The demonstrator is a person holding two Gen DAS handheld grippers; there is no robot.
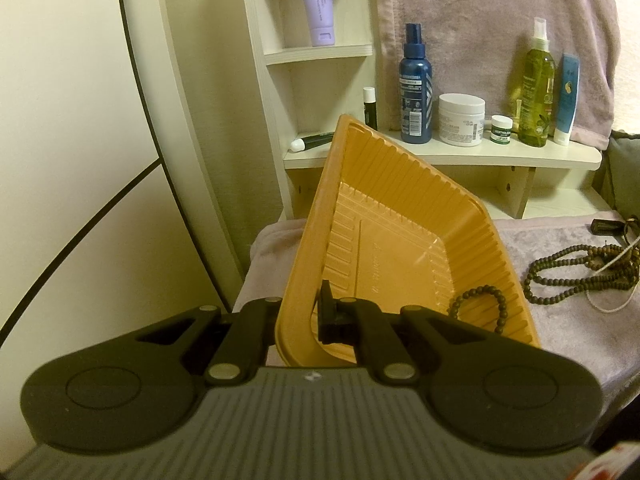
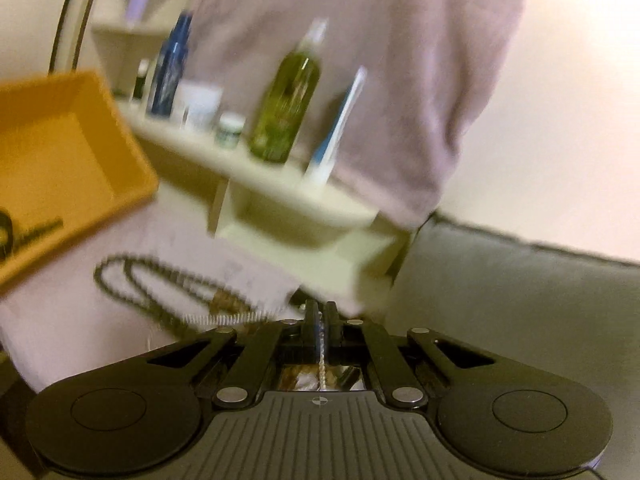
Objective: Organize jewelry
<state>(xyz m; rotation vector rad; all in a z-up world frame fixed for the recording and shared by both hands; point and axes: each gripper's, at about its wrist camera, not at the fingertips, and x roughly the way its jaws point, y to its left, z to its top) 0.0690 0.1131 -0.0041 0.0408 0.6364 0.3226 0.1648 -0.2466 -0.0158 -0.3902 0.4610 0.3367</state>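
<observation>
My left gripper [image 1: 298, 320] is shut on the near rim of an orange plastic tray [image 1: 400, 220] and holds it tilted up. A dark bead bracelet [image 1: 478, 306] lies in the tray's low corner. A long dark bead necklace [image 1: 588, 276] lies in loops on the lilac cloth to the tray's right, with a thin white chain [image 1: 612, 304] beside it. In the blurred right wrist view, my right gripper [image 2: 320, 320] is shut on a thin white chain [image 2: 321, 354]; the bead necklace [image 2: 160, 280] lies just ahead to the left, and the tray [image 2: 72, 160] is at far left.
A cream shelf [image 1: 440, 156] behind holds a blue spray bottle [image 1: 416, 92], a white jar [image 1: 460, 120], a small green jar [image 1: 501, 130], a green oil bottle [image 1: 536, 92] and a blue tube [image 1: 566, 100]. A lilac towel [image 1: 480, 20] hangs behind. A grey cushion [image 2: 520, 300] lies at right.
</observation>
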